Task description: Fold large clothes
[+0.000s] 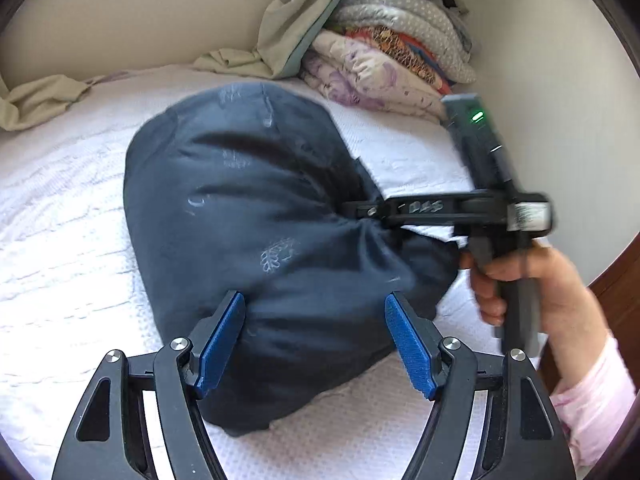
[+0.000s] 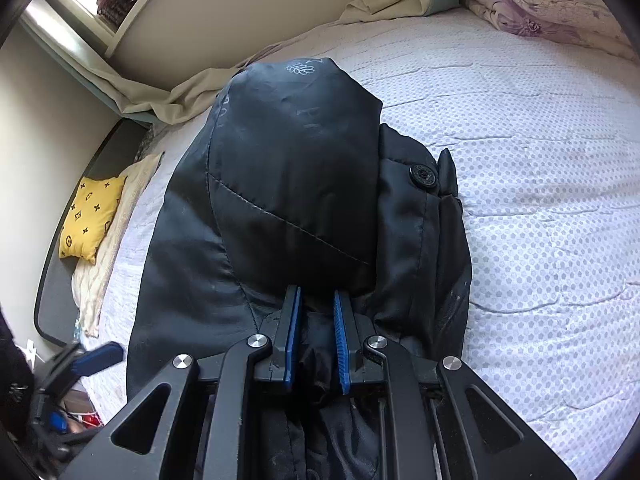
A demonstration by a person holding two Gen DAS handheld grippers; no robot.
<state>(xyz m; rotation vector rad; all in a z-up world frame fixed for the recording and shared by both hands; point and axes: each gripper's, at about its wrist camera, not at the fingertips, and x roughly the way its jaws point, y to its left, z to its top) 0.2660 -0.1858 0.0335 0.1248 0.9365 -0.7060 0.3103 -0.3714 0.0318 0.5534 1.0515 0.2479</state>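
Observation:
A dark navy padded jacket [image 1: 256,216] lies bundled in a thick fold on the white quilted bed cover [image 1: 60,240]. My left gripper [image 1: 316,320] hovers over its near end, jaws open wide, blue pads [image 1: 224,344] clear of the cloth. My right gripper [image 1: 360,212], held by a hand in a pink sleeve, pinches the jacket's right edge. In the right wrist view the right gripper [image 2: 316,296] is shut on a gathered fold of the jacket [image 2: 288,168], whose black button [image 2: 423,176] shows on the right. The left gripper [image 2: 92,356] is a blur at the lower left.
A stack of folded quilts and clothes [image 1: 392,52] stands at the bed's far right corner by the wall. Beige cloth [image 1: 280,40] hangs beside it. A yellow cushion [image 2: 92,216] lies at the bed's left edge. A wooden bed frame [image 1: 616,280] borders the right.

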